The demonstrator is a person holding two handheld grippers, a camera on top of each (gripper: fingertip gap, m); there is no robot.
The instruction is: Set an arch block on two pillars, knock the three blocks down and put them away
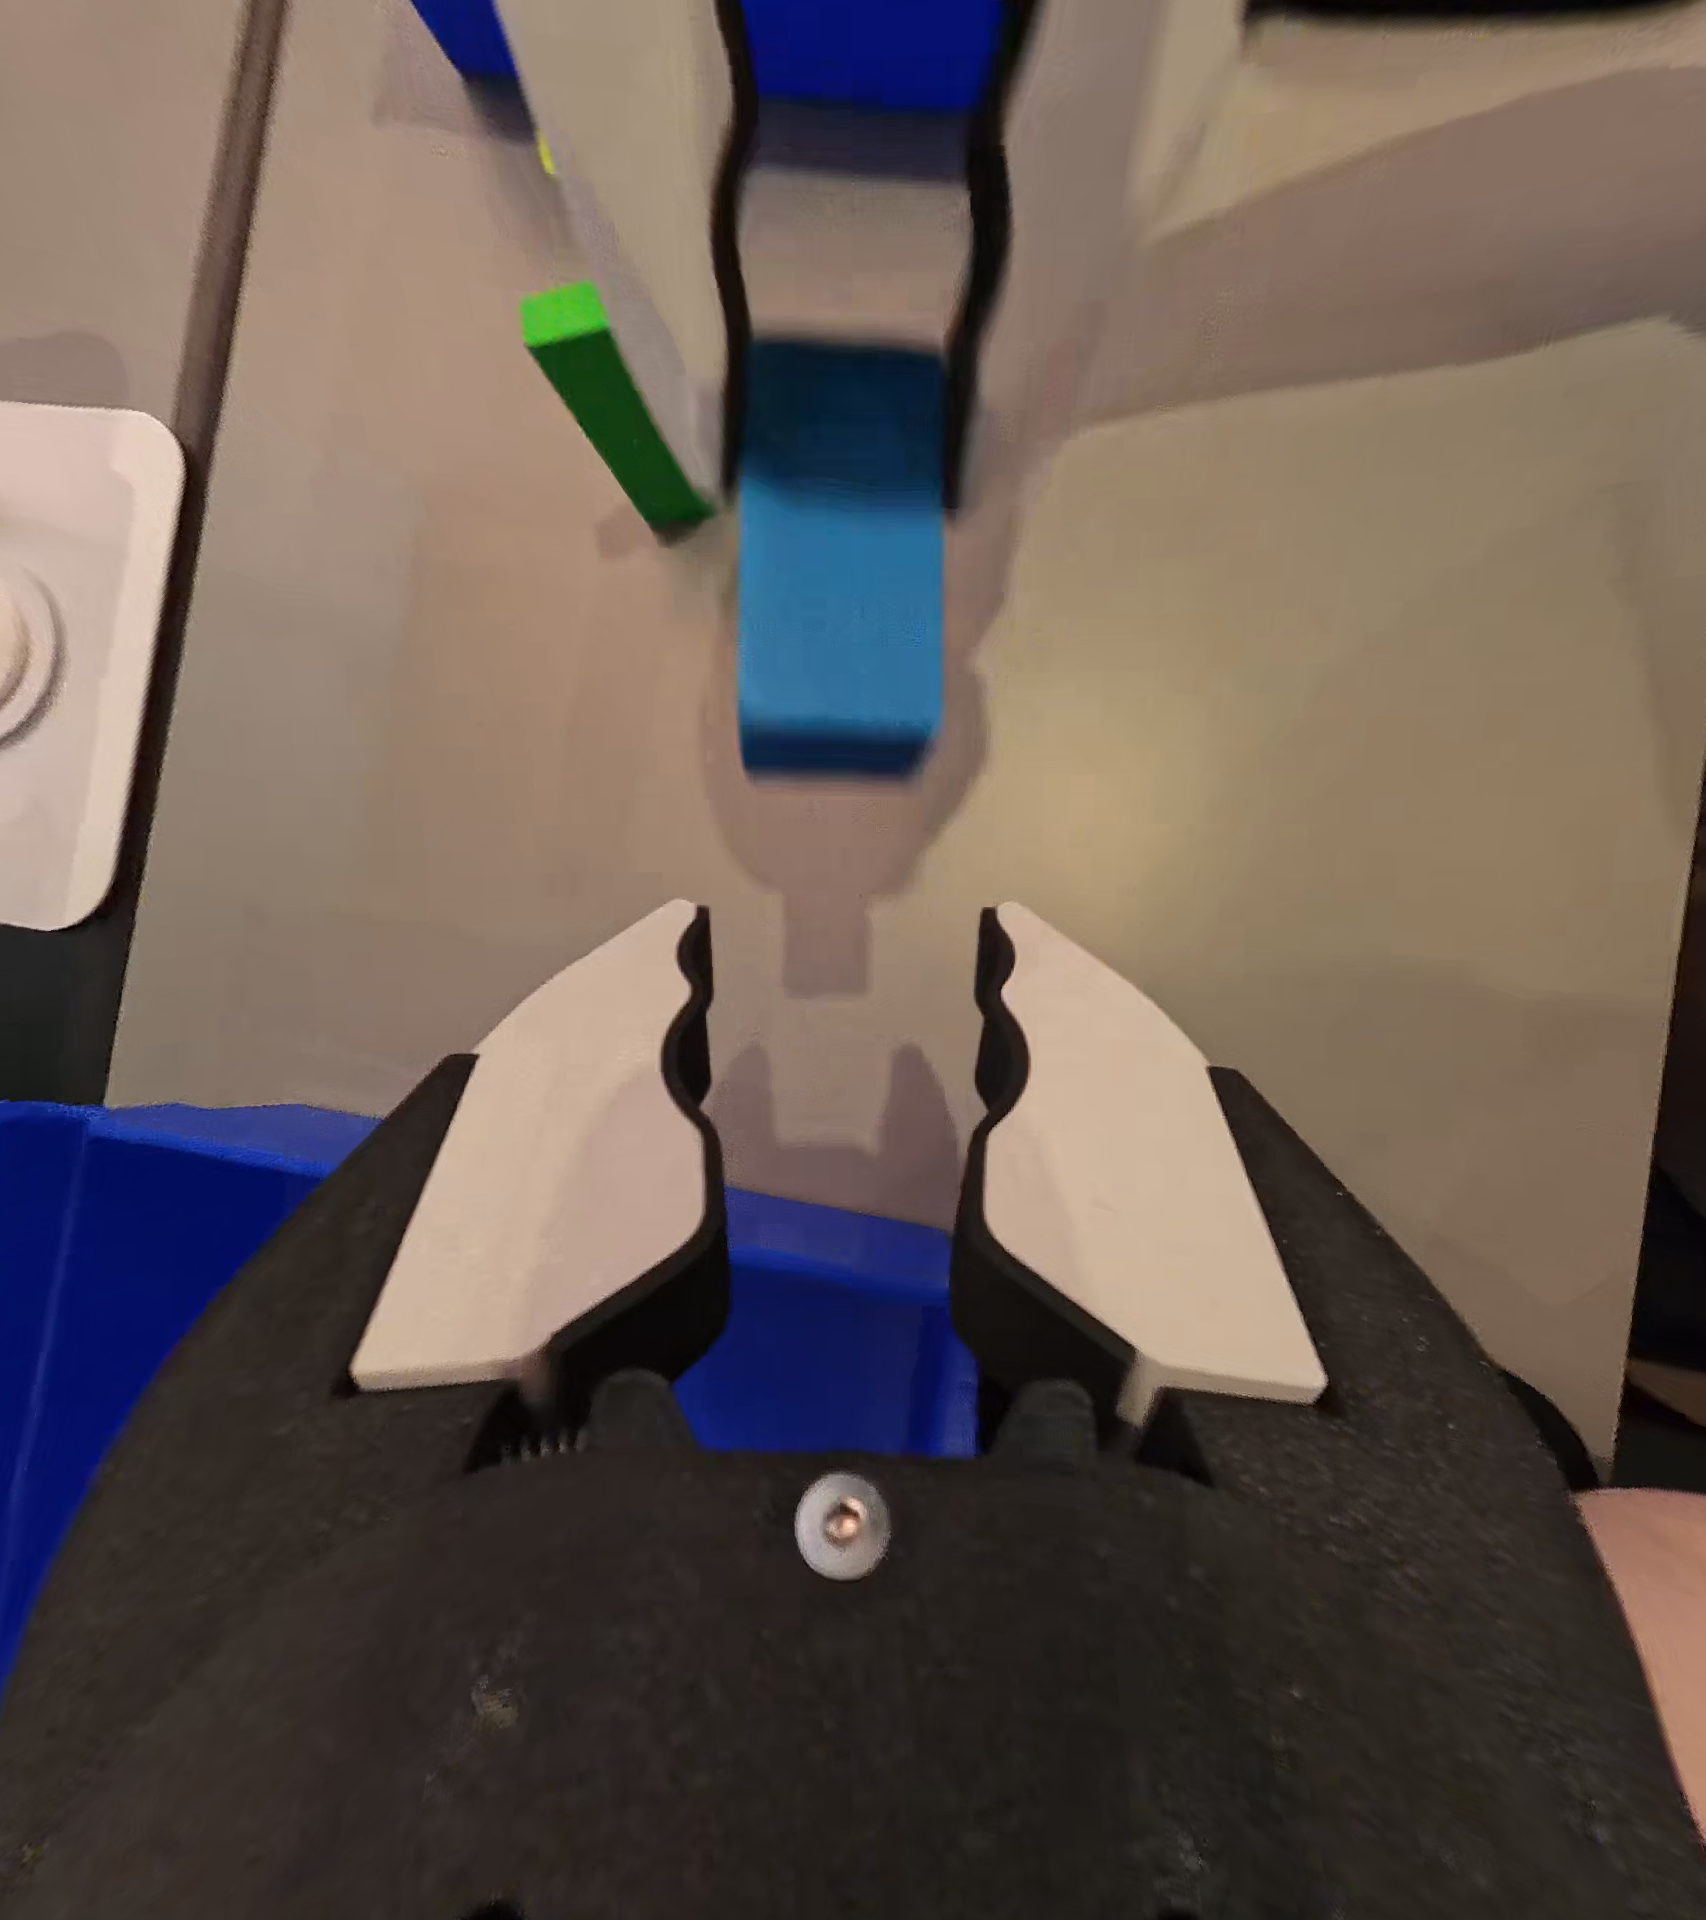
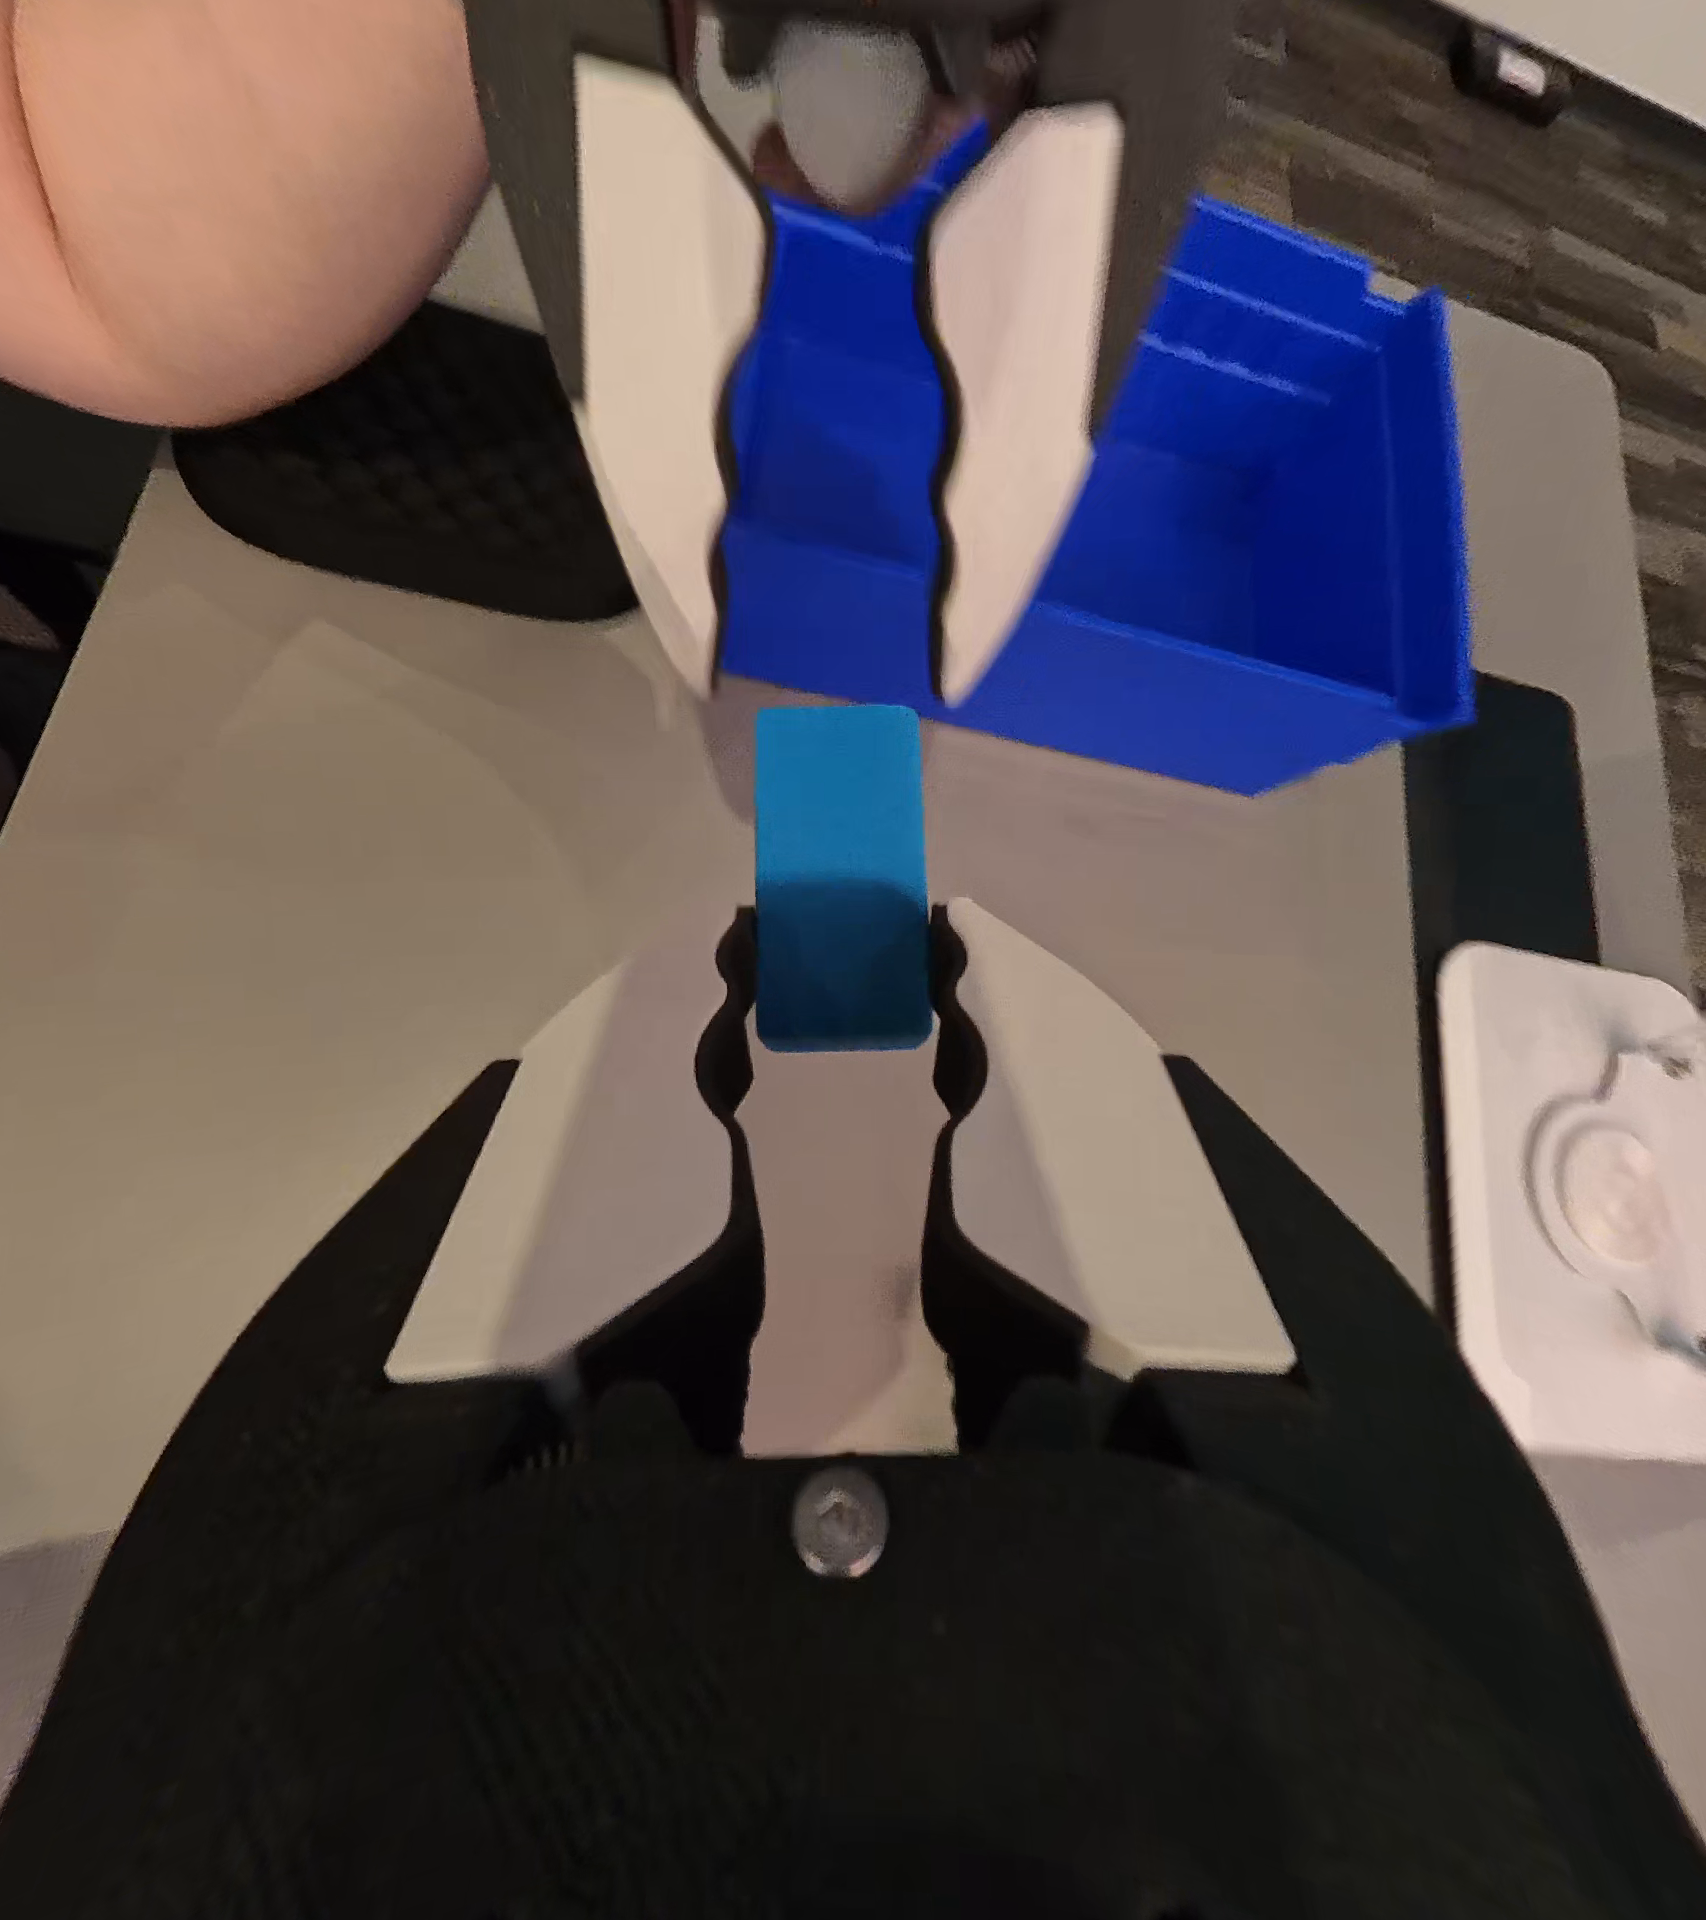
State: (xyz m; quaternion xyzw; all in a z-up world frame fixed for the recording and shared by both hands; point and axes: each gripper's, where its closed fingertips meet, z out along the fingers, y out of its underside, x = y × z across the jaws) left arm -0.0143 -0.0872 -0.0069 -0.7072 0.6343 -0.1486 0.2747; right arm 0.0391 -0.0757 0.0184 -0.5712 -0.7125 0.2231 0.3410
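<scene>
My right gripper [image 2: 841,914] is shut on one end of a light blue block [image 2: 838,831], which sticks out forward past the fingertips above the grey table. In the left wrist view the right gripper [image 1: 844,504] comes in from the top with the blue block [image 1: 838,644] pointing toward me. My left gripper [image 1: 844,920] is open and empty, a short gap from the block's free end. In the right wrist view the left gripper [image 2: 828,681] faces the block. A green block [image 1: 610,416] lies on the table, partly hidden by the right gripper's finger.
A blue bin [image 2: 1244,665] with stepped compartments stands behind the left gripper; its wall shows below my left fingers [image 1: 101,1247]. A white holder [image 2: 1597,1195] sits at the table's side, also in the left wrist view [image 1: 18,665]. A hand [image 2: 205,208] holds the left gripper. My right fingertips sit around 7 centimeters from my left ones.
</scene>
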